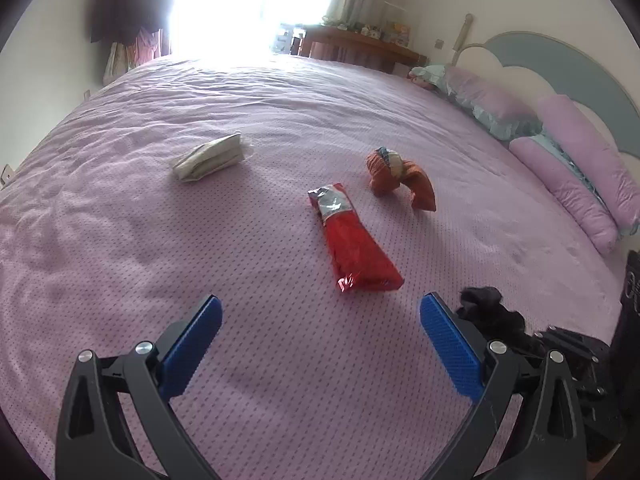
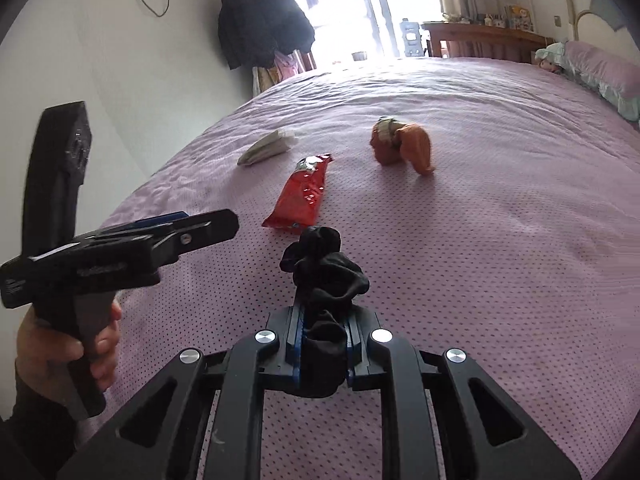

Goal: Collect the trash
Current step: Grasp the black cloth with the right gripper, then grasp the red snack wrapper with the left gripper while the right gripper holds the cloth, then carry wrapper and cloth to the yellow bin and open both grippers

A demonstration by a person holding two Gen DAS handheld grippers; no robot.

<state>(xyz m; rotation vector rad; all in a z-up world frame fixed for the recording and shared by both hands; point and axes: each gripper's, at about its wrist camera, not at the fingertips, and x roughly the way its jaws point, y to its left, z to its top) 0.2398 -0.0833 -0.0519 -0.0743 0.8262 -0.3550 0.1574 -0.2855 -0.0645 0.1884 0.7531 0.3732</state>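
Observation:
On the purple bed cover [image 1: 160, 240] lie a red foil wrapper [image 1: 356, 248] [image 2: 304, 196], a crumpled orange packet [image 1: 400, 180] [image 2: 404, 146] and a whitish folded packet [image 1: 210, 158] [image 2: 268, 146]. My left gripper [image 1: 320, 308] is open just short of the red wrapper, with nothing between its blue pads [image 1: 192, 344]. In the right wrist view the left gripper [image 2: 208, 220] shows side-on, held by a hand [image 2: 60, 352]. My right gripper [image 2: 323, 320] is shut on a crumpled black bag [image 2: 324, 268], which bulges out above the jaws. That black bag [image 1: 492, 312] also appears beside the left gripper's right finger.
Purple pillows [image 1: 576, 168] with blue frills line the headboard [image 1: 560, 60] at the right. A wooden desk [image 1: 360, 44] stands beyond the bed under a bright window. Dark clothes [image 2: 260, 20] hang on the wall past the bed's left edge.

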